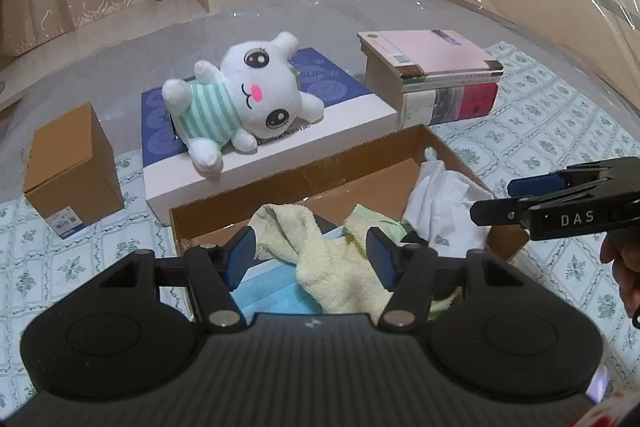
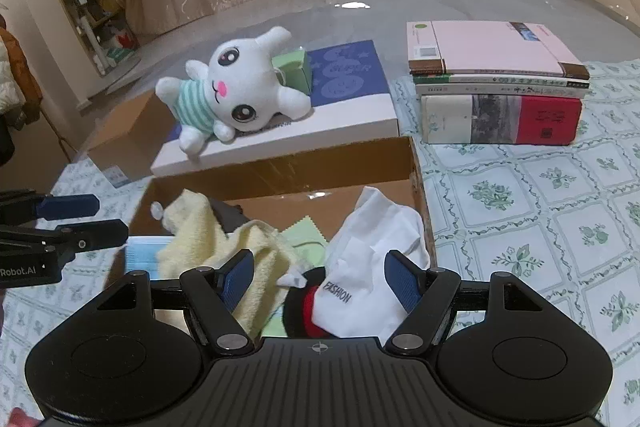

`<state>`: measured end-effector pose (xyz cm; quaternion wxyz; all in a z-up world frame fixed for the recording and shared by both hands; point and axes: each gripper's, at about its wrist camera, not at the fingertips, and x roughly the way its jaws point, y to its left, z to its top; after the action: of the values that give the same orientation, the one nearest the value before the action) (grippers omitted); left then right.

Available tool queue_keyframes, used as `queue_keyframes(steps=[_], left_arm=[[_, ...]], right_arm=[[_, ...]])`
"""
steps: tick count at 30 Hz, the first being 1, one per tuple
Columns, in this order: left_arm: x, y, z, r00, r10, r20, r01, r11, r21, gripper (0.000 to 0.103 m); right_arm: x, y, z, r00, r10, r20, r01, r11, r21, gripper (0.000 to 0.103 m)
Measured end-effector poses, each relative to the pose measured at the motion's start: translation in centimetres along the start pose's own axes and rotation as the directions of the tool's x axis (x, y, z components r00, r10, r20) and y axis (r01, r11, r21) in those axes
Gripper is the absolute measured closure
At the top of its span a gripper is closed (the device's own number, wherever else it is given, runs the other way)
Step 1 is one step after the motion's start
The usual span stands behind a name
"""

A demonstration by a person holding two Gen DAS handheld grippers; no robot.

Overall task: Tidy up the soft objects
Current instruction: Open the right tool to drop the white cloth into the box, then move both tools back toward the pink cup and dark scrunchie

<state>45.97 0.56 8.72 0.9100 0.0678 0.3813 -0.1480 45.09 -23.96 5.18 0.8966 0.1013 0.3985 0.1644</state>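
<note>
The open cardboard box (image 2: 416, 187) lay lengthwise away from the cameras, holding a yellow towel (image 2: 224, 247), a white sock (image 2: 360, 267) printed "FASHION" and a blue mask (image 1: 272, 291); behind it the plush bunny (image 2: 224, 95) lay on its side along a white box (image 2: 320, 131), head rightward. Both tools tilted down over the box; the left gripper (image 1: 310, 259) and right gripper (image 2: 318, 277) gaped, gripping nothing; the right one's side read "DAS".

matt brown cardboard on the open box (image 2: 416, 187), a fluffy terry yellow towel (image 2: 256, 247) inside it, a smooth knit white sock (image 2: 360, 259), a thin papery blue mask (image 1: 272, 291). plush toy (image 1: 244, 95) looks soft and fuzzy. glossy clear plastic sheet (image 1: 360, 11) over the printed cloth cover (image 2: 540, 207). gripper pads (image 2: 404, 283) ribbed blue, bodies matt black plastic.
</note>
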Motion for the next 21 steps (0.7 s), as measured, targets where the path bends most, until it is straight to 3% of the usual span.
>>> queue_keyframes(steps=[11,21], left_arm=[[-10.2,-1.9,-0.3,0.994,0.004,0.109,0.001,0.999,-0.04,0.044],[-22.7,-4.9,-5.8,0.965,0.039,0.26,-0.019,0.997,-0.076,0.034]], right_arm=[[-10.6,3.6,-0.5,0.993,0.019,0.115,-0.014,0.999,-0.046,0.031],[-21.9,7.5,-5.8,0.964,0.1,0.247,-0.086,0.994,-0.066,0.031]])
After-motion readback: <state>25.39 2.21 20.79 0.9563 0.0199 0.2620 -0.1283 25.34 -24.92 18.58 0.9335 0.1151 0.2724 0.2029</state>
